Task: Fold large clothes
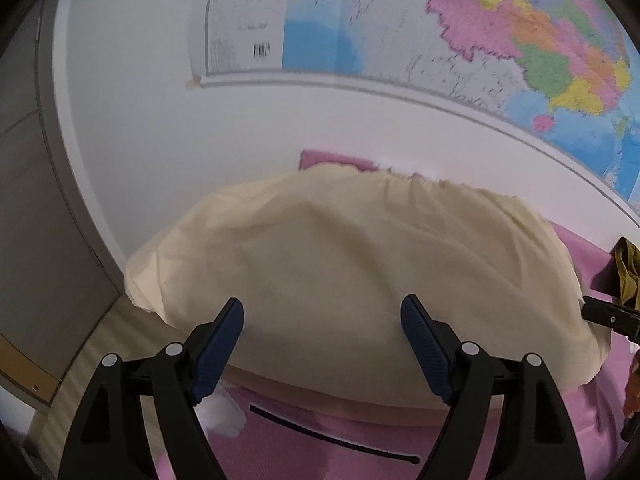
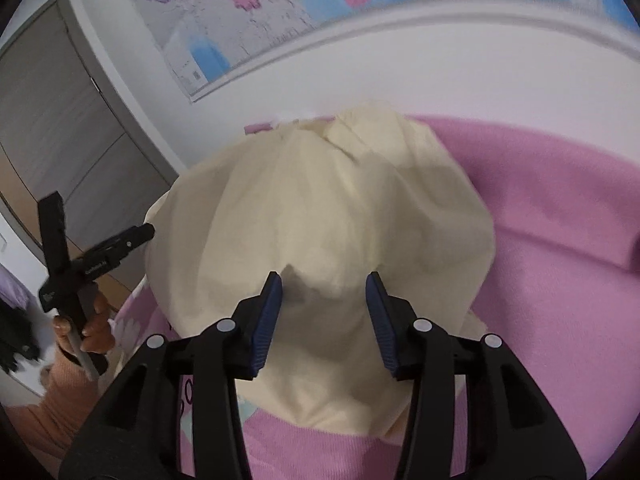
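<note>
A large cream garment [image 1: 340,264] lies in a folded heap on a pink bed sheet [image 1: 320,440]; it also shows in the right wrist view [image 2: 320,216]. My left gripper [image 1: 322,320] is open and empty, its blue pads [image 1: 224,344] hovering over the garment's near edge. My right gripper [image 2: 324,292] is open and empty, held just above the garment's near part. The left gripper also shows in the right wrist view [image 2: 120,246] at the left, held by a hand. A part of the right gripper [image 1: 612,316] shows at the right edge of the left wrist view.
A white wall with a coloured map [image 1: 480,40] stands right behind the bed. A grey door [image 2: 60,120] is at the left. The pink sheet [image 2: 560,240] spreads to the right of the garment. An olive cloth [image 1: 628,272] lies at the right edge.
</note>
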Action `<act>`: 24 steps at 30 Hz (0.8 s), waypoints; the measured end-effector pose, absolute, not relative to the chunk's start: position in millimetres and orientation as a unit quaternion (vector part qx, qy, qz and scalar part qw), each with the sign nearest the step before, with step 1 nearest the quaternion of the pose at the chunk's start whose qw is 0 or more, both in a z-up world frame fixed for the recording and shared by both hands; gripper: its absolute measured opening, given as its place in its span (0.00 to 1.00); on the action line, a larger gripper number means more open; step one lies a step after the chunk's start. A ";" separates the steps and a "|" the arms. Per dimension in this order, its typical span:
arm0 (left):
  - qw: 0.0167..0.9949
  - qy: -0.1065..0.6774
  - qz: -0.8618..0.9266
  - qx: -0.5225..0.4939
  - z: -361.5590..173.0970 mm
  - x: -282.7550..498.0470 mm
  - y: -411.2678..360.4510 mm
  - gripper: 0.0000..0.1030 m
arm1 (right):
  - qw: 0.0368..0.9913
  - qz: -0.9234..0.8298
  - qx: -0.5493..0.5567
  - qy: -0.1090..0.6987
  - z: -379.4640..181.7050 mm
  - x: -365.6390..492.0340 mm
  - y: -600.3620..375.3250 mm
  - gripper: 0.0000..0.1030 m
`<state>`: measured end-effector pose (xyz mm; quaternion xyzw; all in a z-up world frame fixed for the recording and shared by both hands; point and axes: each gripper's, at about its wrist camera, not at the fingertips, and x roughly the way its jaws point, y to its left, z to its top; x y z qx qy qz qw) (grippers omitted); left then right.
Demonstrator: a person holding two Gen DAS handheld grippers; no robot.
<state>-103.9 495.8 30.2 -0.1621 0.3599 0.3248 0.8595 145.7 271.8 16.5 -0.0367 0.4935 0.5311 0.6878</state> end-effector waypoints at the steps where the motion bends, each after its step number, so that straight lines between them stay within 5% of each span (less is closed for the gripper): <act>1: 0.863 0.355 0.326 -0.151 35.3 -102.0 490.9 0.77 | 0.692 0.538 -0.036 0.481 21.6 139.8 274.8 0.43; 5: 0.880 0.343 0.303 -0.128 45.7 -87.8 478.9 0.80 | 0.703 0.571 -0.048 0.421 47.0 116.2 282.6 0.43; 7: 0.880 0.351 0.292 -0.130 40.3 -78.9 477.2 0.80 | 0.703 0.582 -0.087 0.400 48.4 103.4 303.8 0.51; 16: 0.865 0.383 0.307 -0.100 16.6 -74.0 461.7 0.82 | 0.683 0.563 -0.099 0.455 -1.6 116.7 325.6 0.38; 24: 0.876 0.370 0.296 -0.088 29.4 -76.1 436.4 0.83 | 0.699 0.574 -0.092 0.417 27.6 93.5 295.3 0.48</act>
